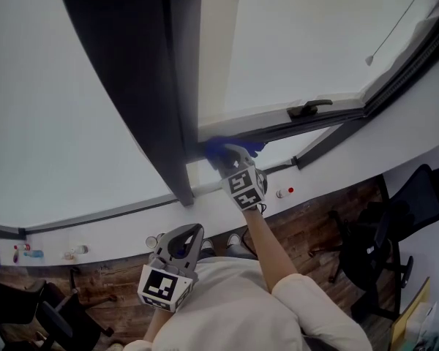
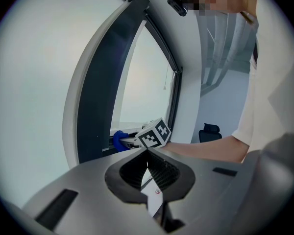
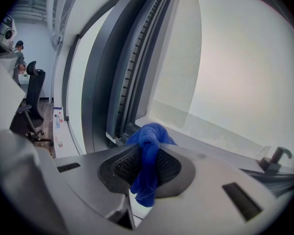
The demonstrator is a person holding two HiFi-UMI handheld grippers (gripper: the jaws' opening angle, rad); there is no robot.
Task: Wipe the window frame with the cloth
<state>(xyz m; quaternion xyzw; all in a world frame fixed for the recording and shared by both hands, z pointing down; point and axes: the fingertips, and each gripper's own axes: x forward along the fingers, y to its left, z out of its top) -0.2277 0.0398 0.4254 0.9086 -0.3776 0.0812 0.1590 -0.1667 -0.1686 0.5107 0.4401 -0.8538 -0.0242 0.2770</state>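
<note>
The blue cloth (image 3: 148, 140) is pinched between the jaws of the right gripper (image 3: 148, 160). A bunched end sticks out past their tips and a tail hangs down behind the pads. The bunched end sits at the bottom rail of the window frame (image 3: 100, 97), just ahead of the jaws and close beside the dark upright to their left. A window handle (image 3: 277, 156) lies on the rail, well off to the jaws' right. The left gripper (image 1: 190, 234) hangs near the person's chest, well apart from the frame, its jaws closed together on nothing. A white sill (image 1: 117, 225) runs beneath the glass.
</note>
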